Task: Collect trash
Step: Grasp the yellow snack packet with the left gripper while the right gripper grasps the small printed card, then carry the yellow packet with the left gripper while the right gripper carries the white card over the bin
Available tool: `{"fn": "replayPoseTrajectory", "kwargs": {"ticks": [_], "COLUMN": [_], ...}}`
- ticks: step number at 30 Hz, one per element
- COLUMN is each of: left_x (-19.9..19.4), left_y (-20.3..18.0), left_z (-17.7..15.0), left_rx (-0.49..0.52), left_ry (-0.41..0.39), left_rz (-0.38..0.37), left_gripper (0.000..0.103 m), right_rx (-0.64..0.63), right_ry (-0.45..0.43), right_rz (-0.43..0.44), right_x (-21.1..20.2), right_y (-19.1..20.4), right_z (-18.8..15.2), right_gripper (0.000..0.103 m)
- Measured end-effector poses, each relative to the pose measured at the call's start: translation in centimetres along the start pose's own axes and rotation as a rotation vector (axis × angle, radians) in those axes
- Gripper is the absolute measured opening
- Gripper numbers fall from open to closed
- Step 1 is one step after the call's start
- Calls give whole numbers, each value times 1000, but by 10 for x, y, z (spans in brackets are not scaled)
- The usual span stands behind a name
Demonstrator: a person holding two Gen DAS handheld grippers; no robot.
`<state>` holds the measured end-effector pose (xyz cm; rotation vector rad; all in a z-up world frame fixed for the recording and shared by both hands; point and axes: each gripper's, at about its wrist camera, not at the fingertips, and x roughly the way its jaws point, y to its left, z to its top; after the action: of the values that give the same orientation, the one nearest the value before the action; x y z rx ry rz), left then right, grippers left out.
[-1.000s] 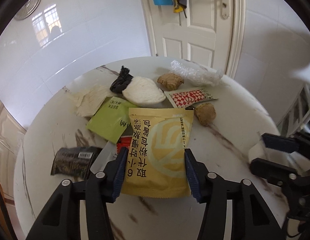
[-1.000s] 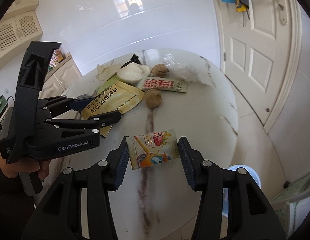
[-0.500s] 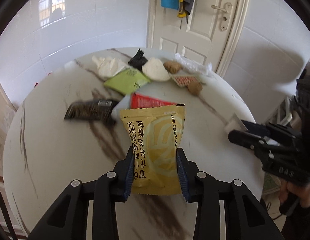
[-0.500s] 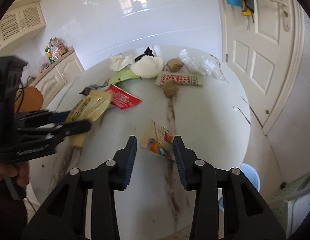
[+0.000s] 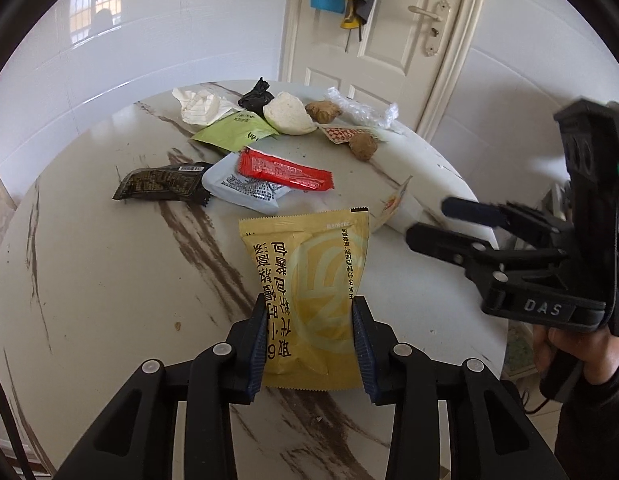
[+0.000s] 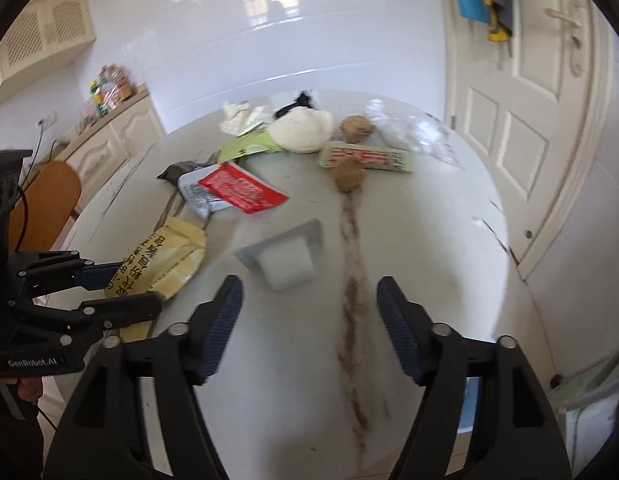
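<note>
Fingers of your left gripper (image 5: 309, 340) pinch the yellow packet (image 5: 309, 280) — long axis pointing away. Your right gripper (image 6: 309, 320) is opening on nothing — the small pouch (image 6: 287, 258) lies on the table (image 6: 429, 240) just ahead.

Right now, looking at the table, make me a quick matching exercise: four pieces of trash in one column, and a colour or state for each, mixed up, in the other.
Things:
1. yellow packet
2. red sachet
3. black wrapper
4. green packet

States:
A. lies on top of a grey-white pouch
B. clamped in the left gripper
C. partly under the white bun
D. flat on the table, barcode showing

Pairs: 1-B, 2-A, 3-D, 4-C
</note>
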<state>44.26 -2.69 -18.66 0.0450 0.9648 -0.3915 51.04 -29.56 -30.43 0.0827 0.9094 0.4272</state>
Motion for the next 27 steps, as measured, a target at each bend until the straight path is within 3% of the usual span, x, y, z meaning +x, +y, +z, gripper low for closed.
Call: {"fn": "replayPoseTrajectory", "kwargs": {"ticks": [8, 10, 19, 27], "left_x": [-3, -3, -6, -29], "left_y": [8, 8, 2, -46], "left_z": [1, 1, 1, 16], "left_rx": [-36, -41, -58, 6], "left_ry": [-7, -9, -23, -81], "left_rz": [13, 7, -24, -62], "left_gripper": [35, 35, 35, 35], "right_rx": [-62, -78, -18, 40], "right_ry": [52, 47, -1, -110], "right_rz": [1, -6, 58, 47], "right_x": [26, 28, 8, -53], "right_y": [12, 15, 9, -11], "right_z": [17, 19, 6, -2], "right_gripper": [67, 40, 39, 39]}}
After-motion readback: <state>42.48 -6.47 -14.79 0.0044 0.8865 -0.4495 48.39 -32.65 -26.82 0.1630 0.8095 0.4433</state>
